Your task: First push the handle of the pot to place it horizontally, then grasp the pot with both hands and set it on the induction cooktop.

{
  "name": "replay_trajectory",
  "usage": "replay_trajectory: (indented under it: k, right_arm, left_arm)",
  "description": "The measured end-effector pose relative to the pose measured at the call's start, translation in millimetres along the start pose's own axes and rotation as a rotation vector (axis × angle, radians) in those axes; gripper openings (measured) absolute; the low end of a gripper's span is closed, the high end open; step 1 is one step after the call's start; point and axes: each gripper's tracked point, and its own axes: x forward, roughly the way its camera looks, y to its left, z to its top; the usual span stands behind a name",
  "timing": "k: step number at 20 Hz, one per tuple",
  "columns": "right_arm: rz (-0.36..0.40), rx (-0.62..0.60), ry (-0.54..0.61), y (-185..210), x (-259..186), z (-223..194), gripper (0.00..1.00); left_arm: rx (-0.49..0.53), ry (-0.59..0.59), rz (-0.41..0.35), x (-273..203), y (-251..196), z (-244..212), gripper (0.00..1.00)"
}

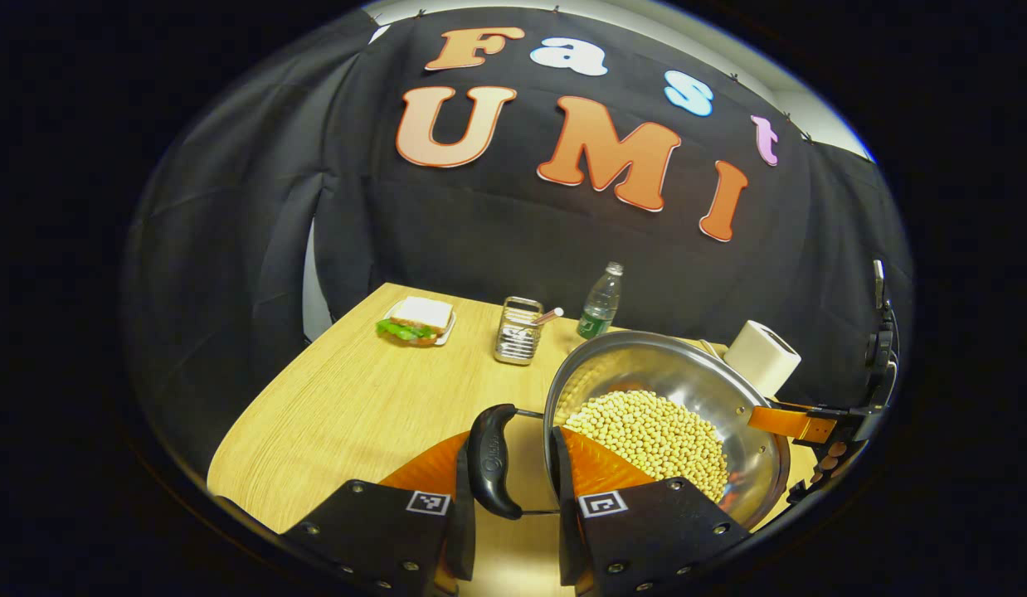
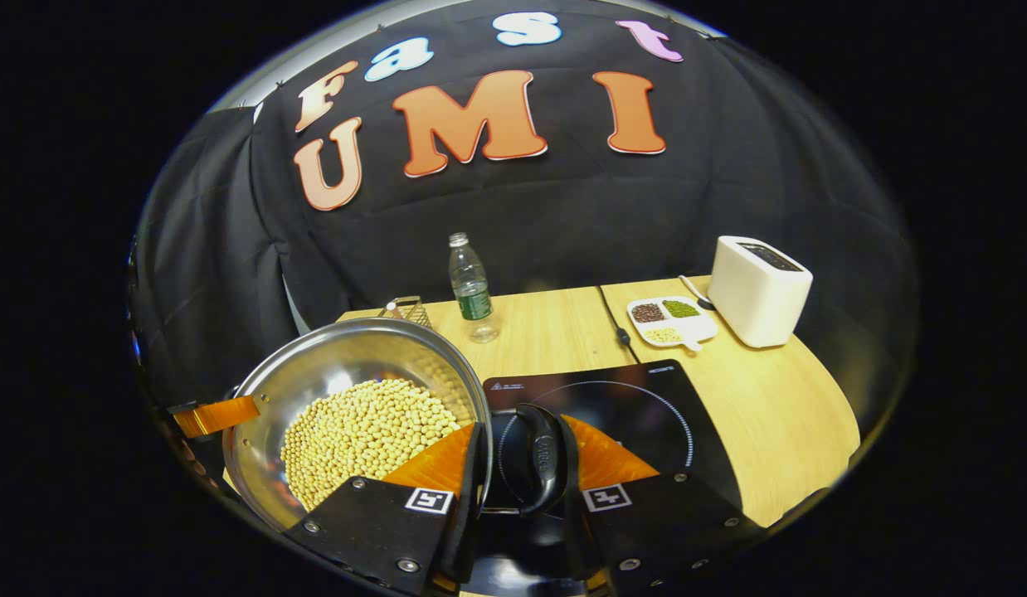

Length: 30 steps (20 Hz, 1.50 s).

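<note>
Nearest in the left gripper view, the left tongs (image 1: 513, 497) straddle the pot's left handle (image 1: 490, 460); the fingers look closed up to it, though whether both truly press I cannot tell. In the right gripper view the right tongs (image 2: 526, 489) sit about the pot's right handle (image 2: 542, 464) in the same way, again close around it (contact on both sides is not clear).

Between them hangs the pot (image 1: 671, 414), a steel bowl-shaped vessel holding pale beans (image 2: 360, 435) and tilted slightly. The handles lie level, so the first step looks done, and the two-handed grasp seems made or nearly so.

Just beyond the right handle lies the induction cooktop (image 2: 638, 406), flat on the desk (image 2: 779, 406). The pot's rim overlaps only its near left edge, so setting the pot squarely on the ring is what remains.

Farther back stand a water bottle (image 2: 470, 290), a sectioned dish (image 2: 669, 319), a toaster (image 2: 758, 290), a wire holder (image 1: 518, 332) and a sandwich (image 1: 418, 319).
</note>
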Motion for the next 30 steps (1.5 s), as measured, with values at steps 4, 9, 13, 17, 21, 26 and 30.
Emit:
replay_trajectory:
  k: [4, 9, 13, 17, 21, 26, 30]
  right_arm:
    - [-0.024, 0.027, -0.013, -37, -10, 4, 0.42]
    - [-0.032, 0.053, -0.003, -82, -13, 8, 0.42]
    - [-0.05, 0.064, 0.007, -124, -9, 12, 0.42]
    - [-0.08, 0.061, 0.03, -160, -4, 8, 0.42]
    - [-0.101, 0.07, 0.064, -187, 3, 1, 0.43]
    - [-0.123, 0.051, 0.101, -208, 13, -9, 0.42]
    - [-0.128, 0.068, 0.135, -217, 21, -20, 0.43]
  left_arm:
    - [0.034, 0.002, -0.03, 2, -40, 1, 0.41]
    - [0.072, 0.011, -0.046, 16, -90, 0, 0.41]
    - [0.075, 0.028, -0.059, 24, -133, -12, 0.41]
    - [0.062, 0.065, -0.076, 41, -168, -31, 0.41]
    - [0.089, 0.088, -0.09, 55, -193, -43, 0.41]
    - [0.088, 0.125, -0.101, 80, -207, -59, 0.4]
    - [0.089, 0.144, -0.105, 86, -215, -69, 0.41]
